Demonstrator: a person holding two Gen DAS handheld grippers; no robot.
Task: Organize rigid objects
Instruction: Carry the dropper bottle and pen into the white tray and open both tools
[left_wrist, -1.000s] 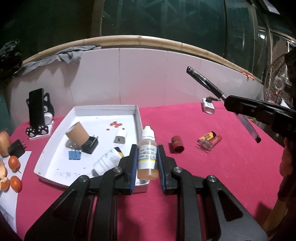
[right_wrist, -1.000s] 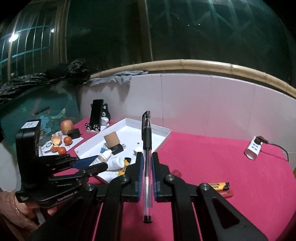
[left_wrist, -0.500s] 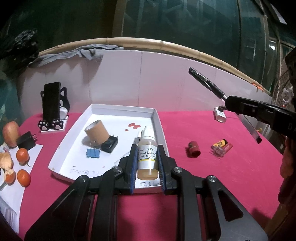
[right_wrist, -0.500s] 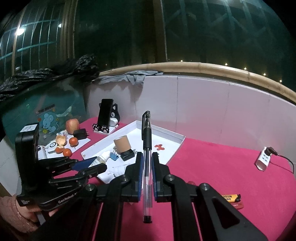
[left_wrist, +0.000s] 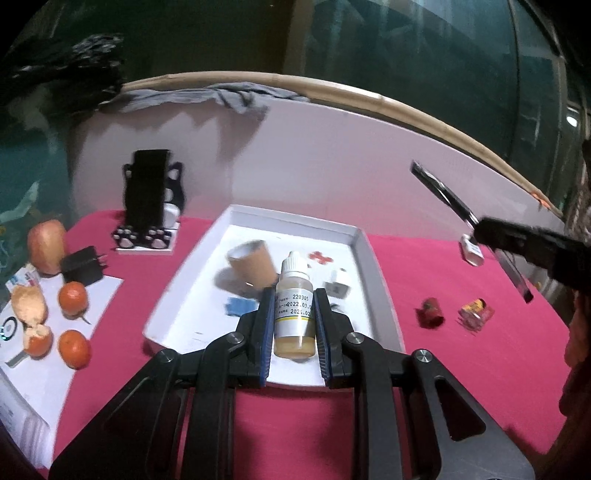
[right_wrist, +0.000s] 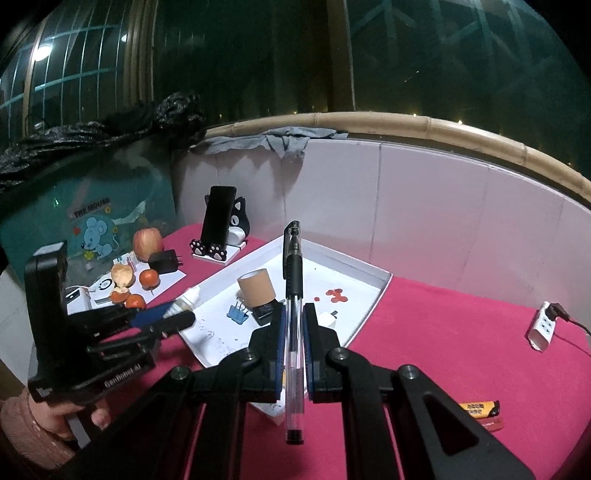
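Left hand-held gripper (left_wrist: 294, 334) clamps the bottle (left_wrist: 294, 306) upright above the tray's (left_wrist: 376, 273) near edge. Right hand-held gripper (right_wrist: 294, 354) clamps the pen (right_wrist: 293, 295), tip toward 12 o'clock. Lower each into bare tray floor, clear of the tube (left_wrist: 251, 262) at 11 o'clock, before releasing.

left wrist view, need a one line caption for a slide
Left tongs shut on a dropper bottle above the white tray, right tongs holding a pen nearby.
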